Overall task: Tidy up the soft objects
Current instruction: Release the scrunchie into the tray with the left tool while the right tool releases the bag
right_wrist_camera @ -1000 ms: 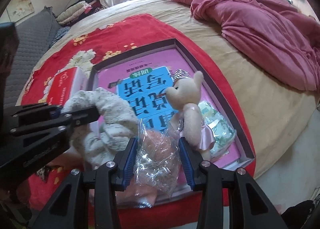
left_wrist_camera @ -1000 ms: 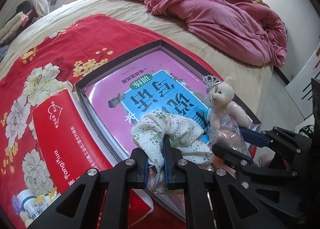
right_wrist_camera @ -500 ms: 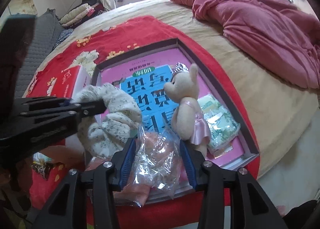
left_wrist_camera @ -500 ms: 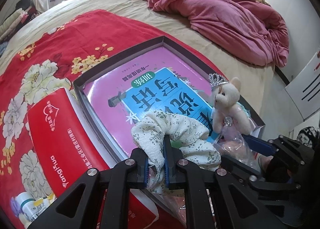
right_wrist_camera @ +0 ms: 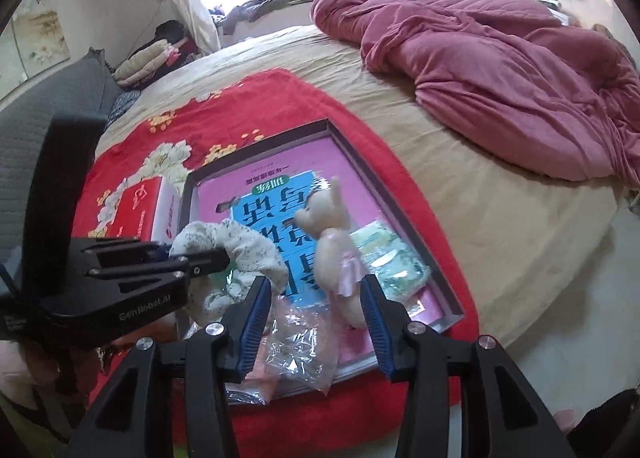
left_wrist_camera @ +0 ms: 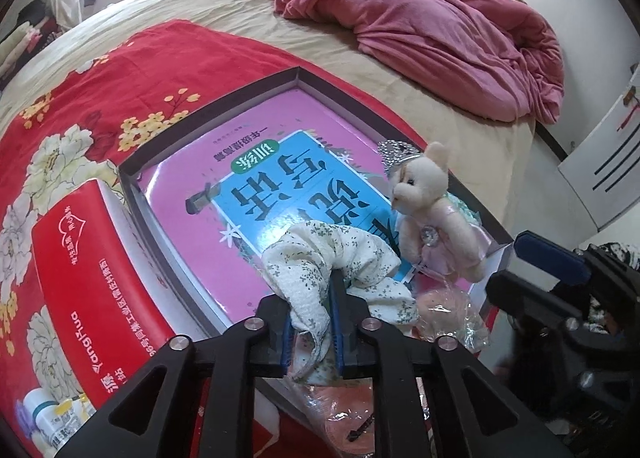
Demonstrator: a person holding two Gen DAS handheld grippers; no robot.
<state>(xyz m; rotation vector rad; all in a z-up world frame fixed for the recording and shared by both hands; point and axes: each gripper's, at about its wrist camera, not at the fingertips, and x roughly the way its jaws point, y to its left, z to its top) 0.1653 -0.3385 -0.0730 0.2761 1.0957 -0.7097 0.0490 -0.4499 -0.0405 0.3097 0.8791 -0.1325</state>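
In the left wrist view the left gripper (left_wrist_camera: 311,318) clenches the floral cloth (left_wrist_camera: 332,258) over the tray (left_wrist_camera: 208,106) holding a pink book (left_wrist_camera: 240,186) and a bear (left_wrist_camera: 428,210), a red "Yanghua" box (left_wrist_camera: 92,270) at nine o'clock; in the right wrist view the right gripper (right_wrist_camera: 316,316) gapes, released, around a plastic bag (right_wrist_camera: 298,346), "GenRobot.AI" readable on the left gripper.

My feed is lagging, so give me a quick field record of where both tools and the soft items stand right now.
left tool: shut on the floral scrunchie, held over the tray's near edge
right tool: open, holds nothing
plastic bag: crinkled, between the right tool's fingers, ungripped
teddy bear: upright in the tray, crown on head
tray: dark-rimmed, holds a pink book
tissue box: red, beside the tray
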